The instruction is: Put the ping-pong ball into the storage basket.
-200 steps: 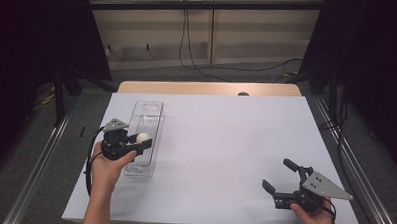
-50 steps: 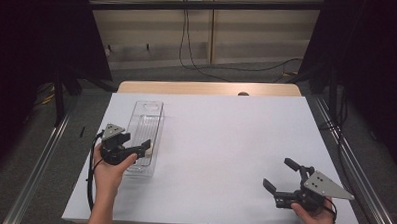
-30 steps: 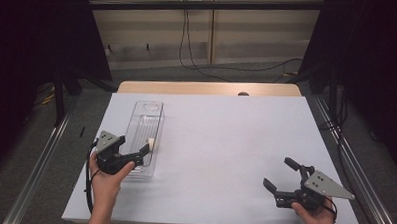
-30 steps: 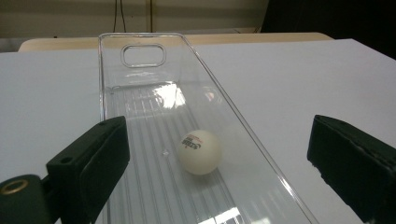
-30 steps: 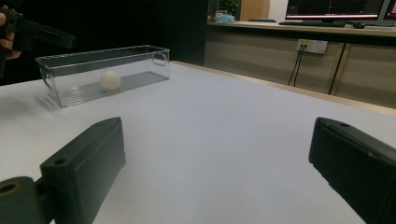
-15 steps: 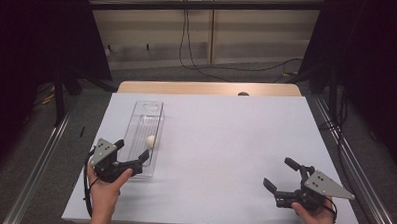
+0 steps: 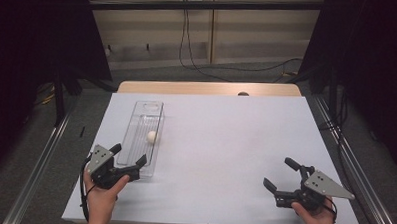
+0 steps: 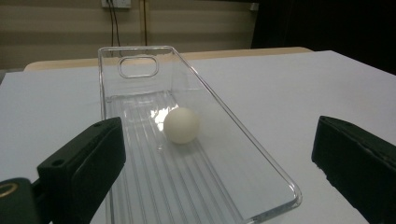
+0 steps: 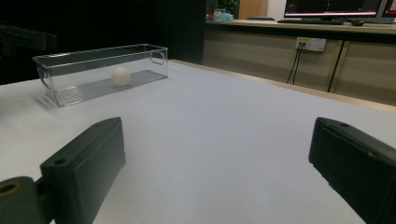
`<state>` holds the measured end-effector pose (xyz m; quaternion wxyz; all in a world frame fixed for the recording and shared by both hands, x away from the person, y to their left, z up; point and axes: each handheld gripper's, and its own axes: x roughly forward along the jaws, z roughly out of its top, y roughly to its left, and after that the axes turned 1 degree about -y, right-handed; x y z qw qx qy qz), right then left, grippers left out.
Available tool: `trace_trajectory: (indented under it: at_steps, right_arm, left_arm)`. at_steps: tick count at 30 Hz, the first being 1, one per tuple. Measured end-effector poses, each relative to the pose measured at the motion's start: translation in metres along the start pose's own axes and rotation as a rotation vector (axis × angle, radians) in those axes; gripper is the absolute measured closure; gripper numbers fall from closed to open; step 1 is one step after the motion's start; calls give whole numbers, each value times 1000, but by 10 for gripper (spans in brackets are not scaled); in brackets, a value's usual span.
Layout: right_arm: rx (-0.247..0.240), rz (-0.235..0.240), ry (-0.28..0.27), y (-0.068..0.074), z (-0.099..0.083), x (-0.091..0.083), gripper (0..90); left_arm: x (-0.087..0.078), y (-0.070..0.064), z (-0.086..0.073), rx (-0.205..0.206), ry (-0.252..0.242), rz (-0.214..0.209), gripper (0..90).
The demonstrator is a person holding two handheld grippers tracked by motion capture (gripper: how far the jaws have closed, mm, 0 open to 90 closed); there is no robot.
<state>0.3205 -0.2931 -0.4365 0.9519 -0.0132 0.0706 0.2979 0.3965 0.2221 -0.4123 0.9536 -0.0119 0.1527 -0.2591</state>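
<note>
Ball [image 8: 181,124], small and white, sits loose on the ribbed floor of the clear tray [image 8: 261,154] just ahead of the spread, empty left claw [image 7: 128,157], so a careless nudge to the tray's near wall could send it rolling.

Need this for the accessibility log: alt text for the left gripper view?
A white ball rests inside a clear plastic tray on a white table. The left gripper sits at the tray's near end, jaws open wide and empty.

Clear glossy plastic tray [image 8: 140,60]; matt white ball [image 8: 182,125].
</note>
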Motion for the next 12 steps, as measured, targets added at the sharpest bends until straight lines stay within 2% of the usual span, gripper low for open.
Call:
trace_trajectory:
  at_steps: [1,2,4,5,7,9,10,12]
  right_arm:
    - [0,-1,0,0,0,0,30]
    - [-1,-2,-2,0,0,0,30]
    - [1,3,0,0,0,0,31]
    - [2,3,1,1,0,0,30]
    - [-1,1,-2,0,0,1,30]
    - [2,0,-4,1,0,1,30]
    - [2,1,-4,1,0,1,30]
    - [2,2,-3,1,0,1,30]
  left_arm:
    - [-1,0,-1,7,5,0,30]
    - [-2,-2,-1,-12,-9,2,30]
    - [-4,0,-2,11,-2,-2,30]
    - [-5,-2,-3,-2,-12,-4,30]
    - [-6,-2,-4,17,0,-2,30]
    - [-6,-3,-7,-4,-19,-7,30]
    - [-7,-2,-7,11,-8,-8,30]
    - [-7,-3,-9,-5,-23,-3,30]
